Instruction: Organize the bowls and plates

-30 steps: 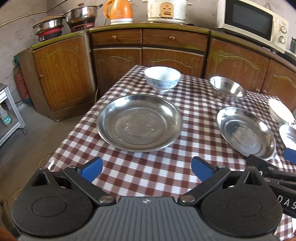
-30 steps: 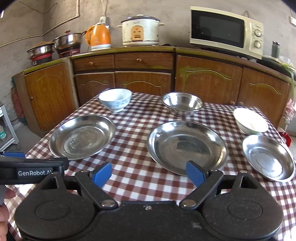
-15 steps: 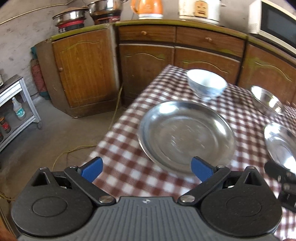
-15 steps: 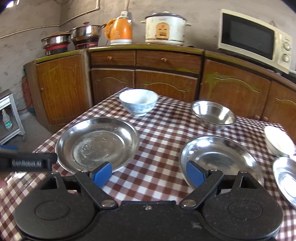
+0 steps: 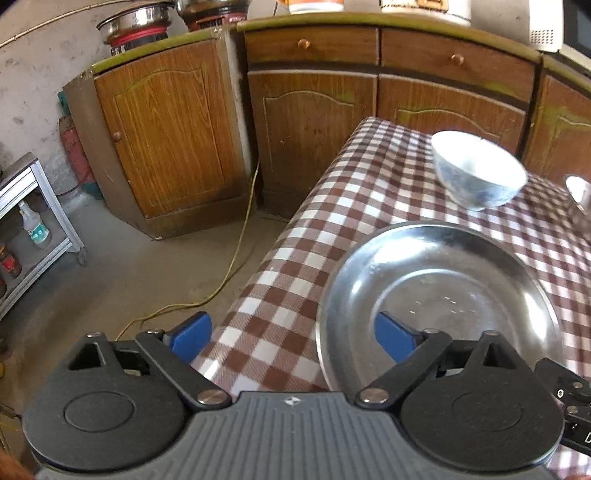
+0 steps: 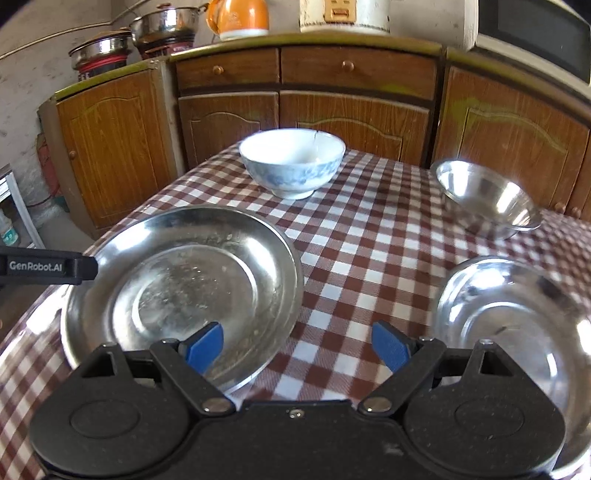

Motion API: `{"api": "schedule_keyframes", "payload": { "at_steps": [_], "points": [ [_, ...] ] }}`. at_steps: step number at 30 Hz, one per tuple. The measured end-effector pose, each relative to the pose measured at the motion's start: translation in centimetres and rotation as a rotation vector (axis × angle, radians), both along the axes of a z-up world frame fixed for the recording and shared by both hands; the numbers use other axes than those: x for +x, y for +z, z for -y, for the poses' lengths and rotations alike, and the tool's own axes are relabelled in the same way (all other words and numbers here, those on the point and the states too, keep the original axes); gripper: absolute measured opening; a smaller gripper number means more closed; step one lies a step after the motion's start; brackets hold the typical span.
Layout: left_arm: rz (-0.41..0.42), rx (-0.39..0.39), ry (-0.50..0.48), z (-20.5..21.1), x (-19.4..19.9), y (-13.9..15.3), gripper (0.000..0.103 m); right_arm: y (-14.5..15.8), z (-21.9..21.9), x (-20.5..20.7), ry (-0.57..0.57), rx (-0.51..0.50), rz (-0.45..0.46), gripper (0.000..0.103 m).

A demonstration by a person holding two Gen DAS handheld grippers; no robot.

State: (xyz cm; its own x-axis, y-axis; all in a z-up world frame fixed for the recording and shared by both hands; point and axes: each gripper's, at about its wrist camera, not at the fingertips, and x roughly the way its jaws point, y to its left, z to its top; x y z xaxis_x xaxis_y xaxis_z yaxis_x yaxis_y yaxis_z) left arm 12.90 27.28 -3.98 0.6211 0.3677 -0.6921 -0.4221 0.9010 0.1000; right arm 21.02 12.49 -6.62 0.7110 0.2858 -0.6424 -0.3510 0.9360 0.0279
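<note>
The left tool (image 5: 293,338) stands with its blue pads spread wide and closing, one pad off the left edge of the table (image 5: 295,266) and the other over the near left rim of the large steel plate (image 5: 436,295); the rim lies between the pads, which do not press on it. The right tool (image 6: 297,347) is also spread wide and grips nothing: its left pad hangs over the near right part of that same large steel plate (image 6: 177,280), its right pad over bare cloth between the two plates. In the right wrist view the side of the left tool (image 6: 48,266) shows at the left edge of the table, with "GenRobot.AI" printed on it in pale letters.

The large steel plate is round, shallow and wide-rimmed, its floor dulled by streaks and water marks; it sits at the near left of the table, close to the left edge. To its right, apart from it, lies a smaller steel plate (image 6: 513,325), shiny, partly hidden behind the right tool's body. The table wears a brown and white checked cloth.

Farther back, near the far edge, stands a white bowl with a blue pattern (image 6: 291,162), upright on its foot, with a thin dark line that looks like a crack at its far rim. To its right sits a steel bowl (image 6: 487,195), deep and bright, also upright.

Behind the table run the wooden cabinets (image 6: 354,110). On top stand steel pots (image 6: 147,29), an orange kettle (image 6: 238,16) and a white rice cooker (image 6: 343,14); any writing on them is too blurred to read.
</note>
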Motion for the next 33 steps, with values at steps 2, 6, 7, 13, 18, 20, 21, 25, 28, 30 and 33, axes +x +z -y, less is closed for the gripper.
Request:
{"api": "schedule_keyframes", "payload": {
  "at_steps": [2,6,7,13,18,20,21,25,28,30,33],
  "points": [
    [0.001,-0.013,0.012,-0.8,0.4,-0.2,0.09,-0.6,-0.4,0.8,0.0,0.007,-0.012,0.103],
    [-0.006,-0.029,0.0,-1.6,0.9,-0.6,0.079,-1.4,-1.2,2.0,0.024,0.03,-0.029,0.102],
    [-0.011,-0.038,-0.014,-1.7,1.1,-0.8,0.074,-1.6,-1.3,2.3,0.024,0.034,-0.032,0.102],
    [0.024,-0.095,-0.092,-1.6,1.5,-1.4,0.035,-1.9,-1.4,2.9,0.026,0.104,-0.036,0.071],
    [0.023,-0.076,-0.123,-0.6,1.6,-1.4,0.022,-1.7,-1.2,3.2,0.02,0.119,-0.041,0.032],
    [0.037,-0.092,-0.125,-0.7,1.4,-1.1,0.019,-1.7,-0.6,3.1,0.009,0.137,-0.043,0.03],
    [0.045,-0.089,-0.128,-0.5,1.3,-0.8,0.019,-1.6,-0.4,3.0,0.006,0.141,-0.039,0.029],
    [0.046,-0.056,-0.156,0.4,1.0,-0.2,0.019,-1.0,-0.2,2.2,0.002,0.12,-0.004,0.029],
    [0.06,-0.058,-0.17,0.7,0.6,0.4,0.019,-0.2,0.3,1.7,-0.006,0.114,0.026,0.029],
    [0.073,-0.056,-0.182,1.0,0.1,0.8,0.019,0.4,0.7,1.3,-0.009,0.114,0.036,0.029],
    [0.086,-0.052,-0.197,1.7,-0.7,1.4,0.019,1.1,1.4,0.3,-0.013,0.107,0.055,0.029]
  ]
}}
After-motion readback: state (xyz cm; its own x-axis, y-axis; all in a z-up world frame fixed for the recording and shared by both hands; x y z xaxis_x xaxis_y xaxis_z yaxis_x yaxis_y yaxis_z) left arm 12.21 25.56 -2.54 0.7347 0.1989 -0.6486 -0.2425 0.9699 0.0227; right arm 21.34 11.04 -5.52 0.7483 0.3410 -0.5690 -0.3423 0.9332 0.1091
